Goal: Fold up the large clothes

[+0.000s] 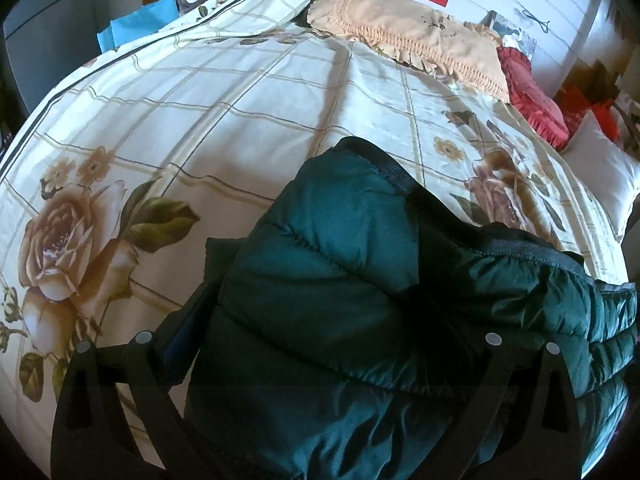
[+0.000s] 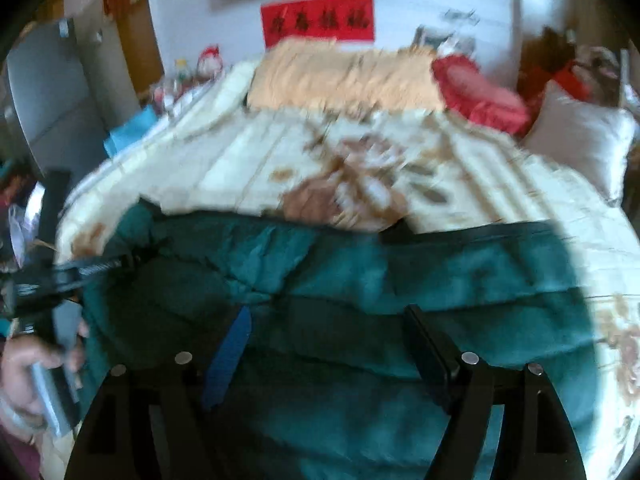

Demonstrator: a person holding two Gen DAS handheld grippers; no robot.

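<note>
Left wrist view: the dark green padded jacket (image 1: 360, 280) fills the lower centre and right of the frame, bunched up on the bed (image 1: 224, 112), which wears a cream checked cover printed with roses. The jacket's black-trimmed edge runs from the upper centre of the heap down toward the right. My left fingers (image 1: 320, 340) stand spread wide apart, one at the lower left, the other at the lower right; the jacket bulges up between them. Only the lower-left pad (image 1: 188, 320) shows, lying against the fabric's edge; the right one is hidden by the heap, so I cannot tell whether the pads press. I read it as released, not clenched.

At the top of that frame, left to right: a blue bag (image 1: 136, 28), a peach frilled pillow (image 1: 404, 36), a red cushion (image 1: 532, 92), a white pillow (image 1: 608, 176).

Right wrist view, blurred: the jacket (image 2: 360, 280) spans the lower half of the frame, lying across the bed (image 2: 256, 160). My right fingers (image 2: 324, 344) are parted, the blue pad (image 2: 228, 356) left of centre and the black one right of centre, both over the fabric; nothing sits pinched between them, so released. At the far left edge my left hand (image 2: 28, 372) grips its handle. A red banner (image 2: 318, 20) hangs on the wall at the top centre.
</note>
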